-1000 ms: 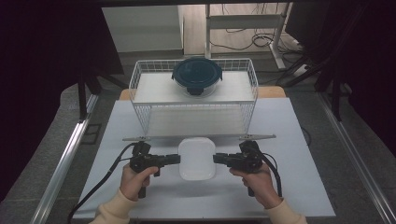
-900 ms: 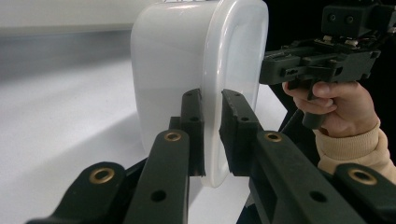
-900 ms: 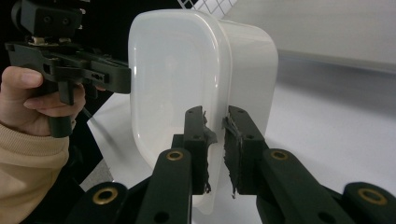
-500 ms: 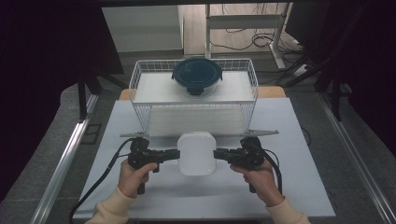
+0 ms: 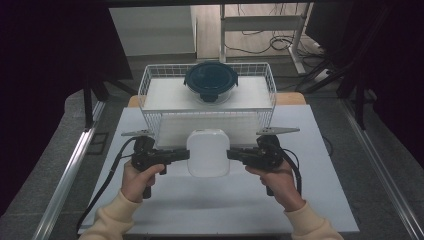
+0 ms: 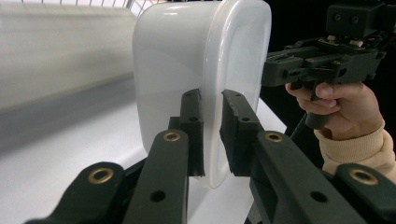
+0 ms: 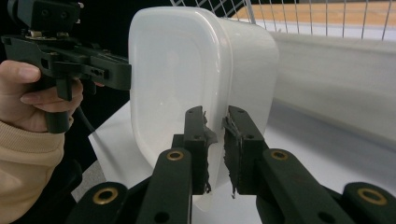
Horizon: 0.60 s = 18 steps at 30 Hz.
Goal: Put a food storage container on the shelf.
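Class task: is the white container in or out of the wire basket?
Out. The white container is clamped by the left gripper and right gripper in front of the wire basket.

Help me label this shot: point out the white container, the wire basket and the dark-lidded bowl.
white container (image 5: 208,151): high view, middle of its top face.
wire basket (image 5: 150,118): high view, front left rim.
dark-lidded bowl (image 5: 210,80): high view, centre of its lid.
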Available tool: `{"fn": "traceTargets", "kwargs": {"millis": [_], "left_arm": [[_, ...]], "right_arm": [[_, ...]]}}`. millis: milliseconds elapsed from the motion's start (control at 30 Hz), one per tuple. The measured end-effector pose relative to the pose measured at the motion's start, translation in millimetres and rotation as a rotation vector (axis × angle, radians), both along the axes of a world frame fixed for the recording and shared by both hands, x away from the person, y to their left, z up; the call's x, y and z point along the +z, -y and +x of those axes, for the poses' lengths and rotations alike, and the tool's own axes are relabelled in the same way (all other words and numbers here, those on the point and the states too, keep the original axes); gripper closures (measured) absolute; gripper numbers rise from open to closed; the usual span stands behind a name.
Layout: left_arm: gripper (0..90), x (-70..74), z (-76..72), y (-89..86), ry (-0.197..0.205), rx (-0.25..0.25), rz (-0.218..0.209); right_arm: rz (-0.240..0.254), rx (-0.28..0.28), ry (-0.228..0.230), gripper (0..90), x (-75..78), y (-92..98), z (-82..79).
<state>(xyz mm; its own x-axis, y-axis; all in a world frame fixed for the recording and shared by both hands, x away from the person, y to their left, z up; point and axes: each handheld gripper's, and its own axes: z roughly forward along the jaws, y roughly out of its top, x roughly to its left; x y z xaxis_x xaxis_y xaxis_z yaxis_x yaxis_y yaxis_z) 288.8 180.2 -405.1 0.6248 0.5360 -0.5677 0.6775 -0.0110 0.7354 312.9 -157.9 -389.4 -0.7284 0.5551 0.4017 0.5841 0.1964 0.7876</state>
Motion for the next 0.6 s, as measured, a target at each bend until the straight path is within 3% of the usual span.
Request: {"fn": "traceTargets", "kwargs": {"millis": [267,600], "left_arm": [[79.5,19.3,4.3,-5.1,0.028,0.008,-0.006],[79.5,35.1,12.9,-7.8,0.041,0.013,-0.002]], "right_arm": [[-0.007,0.008,0.037,78.9,20.2,-5.6,5.0],[-0.01,0.008,0.045,78.9,36.5,-9.4,15.6]]}}
